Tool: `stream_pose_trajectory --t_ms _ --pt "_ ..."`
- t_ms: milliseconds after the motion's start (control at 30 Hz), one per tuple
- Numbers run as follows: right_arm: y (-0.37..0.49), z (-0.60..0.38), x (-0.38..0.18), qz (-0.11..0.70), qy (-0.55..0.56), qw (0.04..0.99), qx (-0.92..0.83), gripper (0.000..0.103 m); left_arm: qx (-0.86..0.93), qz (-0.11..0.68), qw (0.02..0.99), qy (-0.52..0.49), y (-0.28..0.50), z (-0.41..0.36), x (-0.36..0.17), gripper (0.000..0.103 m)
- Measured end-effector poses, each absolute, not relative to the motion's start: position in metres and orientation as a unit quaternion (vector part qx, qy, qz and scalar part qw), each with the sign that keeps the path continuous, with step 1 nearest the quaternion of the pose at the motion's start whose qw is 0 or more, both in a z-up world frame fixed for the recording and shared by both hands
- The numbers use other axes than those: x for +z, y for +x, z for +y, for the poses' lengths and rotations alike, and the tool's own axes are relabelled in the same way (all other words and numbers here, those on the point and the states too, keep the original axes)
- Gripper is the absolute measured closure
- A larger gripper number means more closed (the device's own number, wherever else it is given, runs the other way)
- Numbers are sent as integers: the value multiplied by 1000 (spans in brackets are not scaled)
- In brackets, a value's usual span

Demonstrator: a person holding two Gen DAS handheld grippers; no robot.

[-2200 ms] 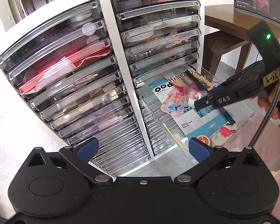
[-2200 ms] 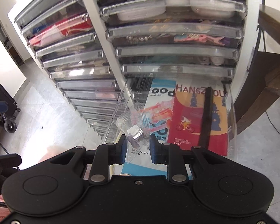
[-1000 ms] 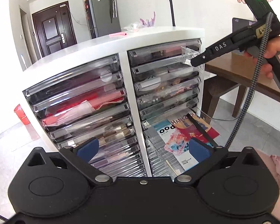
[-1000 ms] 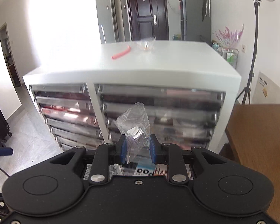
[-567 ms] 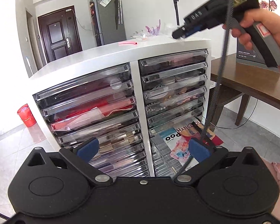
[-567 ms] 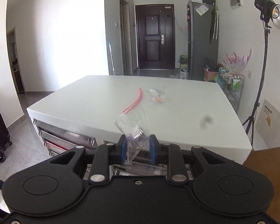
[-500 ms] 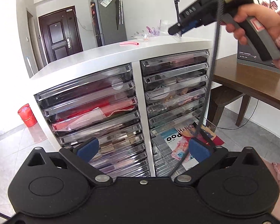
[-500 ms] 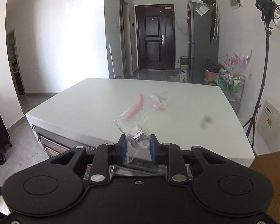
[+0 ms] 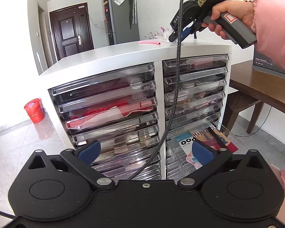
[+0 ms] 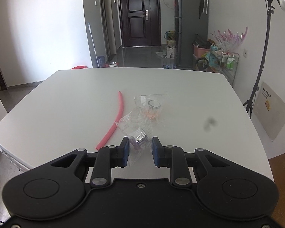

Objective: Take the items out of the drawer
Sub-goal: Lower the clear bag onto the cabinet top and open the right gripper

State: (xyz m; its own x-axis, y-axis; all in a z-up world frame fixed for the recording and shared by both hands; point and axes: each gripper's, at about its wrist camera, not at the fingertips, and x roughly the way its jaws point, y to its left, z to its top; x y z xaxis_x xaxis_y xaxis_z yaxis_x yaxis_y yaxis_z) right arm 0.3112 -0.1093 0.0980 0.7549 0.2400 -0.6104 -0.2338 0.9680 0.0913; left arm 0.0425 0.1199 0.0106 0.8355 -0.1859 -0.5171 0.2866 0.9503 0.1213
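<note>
**Bag at cabinet top, right claw parted around it; one drawer open**

Right gripper: positioned over the near edge of the white cabinet top. Its blue pads stand a moderate way apart. A small clear plastic bag holding a metal fitting lies between them; the pads flank the bag's near end, and actual contact with the pads cannot be confirmed. In the left wrist view, this gripper is carried by a hand in a pink sleeve, tips at the right part of the cabinet top.

Other items on the cabinet top: a second clear bag with a metal ring and orange pieces, just beyond the first and overlapping it; a pink tube just left of both bags, running from the near edge toward the centre.

Left gripper: held low in front of the drawer cabinet, pads wide apart, nothing between them.

Open drawer: right column, lower part, pulled out. It contains printed booklets and a black strip. All other drawers appear closed. A wooden table stands to the cabinet's right.
</note>
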Motion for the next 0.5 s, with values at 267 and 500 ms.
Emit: stream_pose_trajectory --t_ms 267,500 --pt "324 -99 95 325 -4 939 110 71 -121 268 951 99 46 122 7 0" --pt "311 -93 100 304 -31 944 127 7 -121 274 949 100 47 123 4 0"
